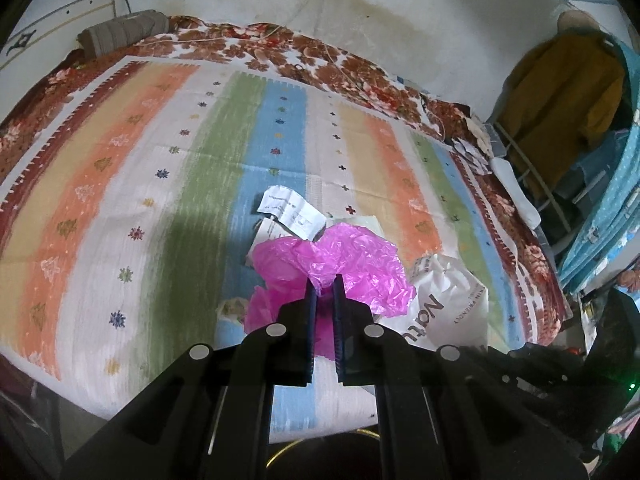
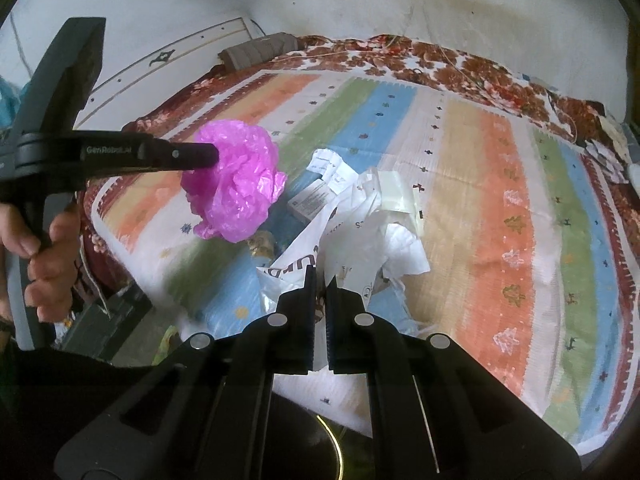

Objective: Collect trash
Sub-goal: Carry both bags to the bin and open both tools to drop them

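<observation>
My left gripper (image 1: 325, 282) is shut on a crumpled pink plastic bag (image 1: 352, 268) and holds it above the striped bedspread; the same bag (image 2: 236, 184) and gripper (image 2: 212, 155) show in the right wrist view, lifted clear of the bed. My right gripper (image 2: 320, 280) is shut on a white printed plastic bag (image 2: 296, 264) at the near edge of the trash pile. The pile holds crumpled white paper (image 2: 400, 248), a receipt (image 2: 332, 168) and a small grey box (image 2: 312, 200). In the left wrist view the receipt (image 1: 290, 216) and white bag (image 1: 448, 304) lie beyond the pink bag.
The striped bedspread (image 1: 160, 200) covers a bed against a white wall. A rolled grey blanket (image 1: 120, 34) lies at the far corner. Clothes and blue cloth hang on a rack (image 1: 560, 120) at the right. A dark round bin with a gold rim (image 2: 336, 448) sits below the bed edge.
</observation>
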### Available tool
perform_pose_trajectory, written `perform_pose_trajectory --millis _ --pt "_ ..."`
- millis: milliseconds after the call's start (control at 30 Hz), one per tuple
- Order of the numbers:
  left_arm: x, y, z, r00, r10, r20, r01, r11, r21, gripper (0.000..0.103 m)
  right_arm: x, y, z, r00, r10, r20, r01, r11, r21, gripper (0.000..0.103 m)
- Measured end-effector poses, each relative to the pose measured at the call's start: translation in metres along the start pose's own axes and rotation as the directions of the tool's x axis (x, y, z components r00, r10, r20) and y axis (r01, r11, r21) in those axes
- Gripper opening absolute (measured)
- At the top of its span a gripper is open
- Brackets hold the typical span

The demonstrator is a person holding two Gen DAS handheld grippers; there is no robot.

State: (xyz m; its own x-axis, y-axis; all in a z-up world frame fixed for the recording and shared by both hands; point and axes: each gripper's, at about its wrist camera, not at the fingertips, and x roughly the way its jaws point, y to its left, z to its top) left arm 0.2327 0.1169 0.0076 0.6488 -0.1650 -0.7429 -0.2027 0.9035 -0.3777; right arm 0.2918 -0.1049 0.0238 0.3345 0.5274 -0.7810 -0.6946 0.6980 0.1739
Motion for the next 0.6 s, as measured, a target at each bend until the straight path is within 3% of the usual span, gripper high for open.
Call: perform_pose_trajectory --millis 300,433,600 --pt "-0.029 -0.014 -0.018 0.999 -0.045 0.007 0.045 0.999 -0.013 0.006 -0.038 0.013 -0.019 0.999 0.007 0.034 -0.007 1.000 -0.021 0.003" --pt "-0.038 -0.025 -0.030 1.000 -0.014 0.012 0.014 0.999 0.036 0.006 -0.050 0.022 -0.027 0.999 0.002 0.044 0.000 0.999 -0.039 0.003" --pt "-0.045 -0.028 -0.047 1.000 -0.024 -0.008 0.024 0.999 0.039 0.006 -0.068 0.029 -0.043 0.998 0.010 0.057 -0.009 1.000 -0.025 0.003"
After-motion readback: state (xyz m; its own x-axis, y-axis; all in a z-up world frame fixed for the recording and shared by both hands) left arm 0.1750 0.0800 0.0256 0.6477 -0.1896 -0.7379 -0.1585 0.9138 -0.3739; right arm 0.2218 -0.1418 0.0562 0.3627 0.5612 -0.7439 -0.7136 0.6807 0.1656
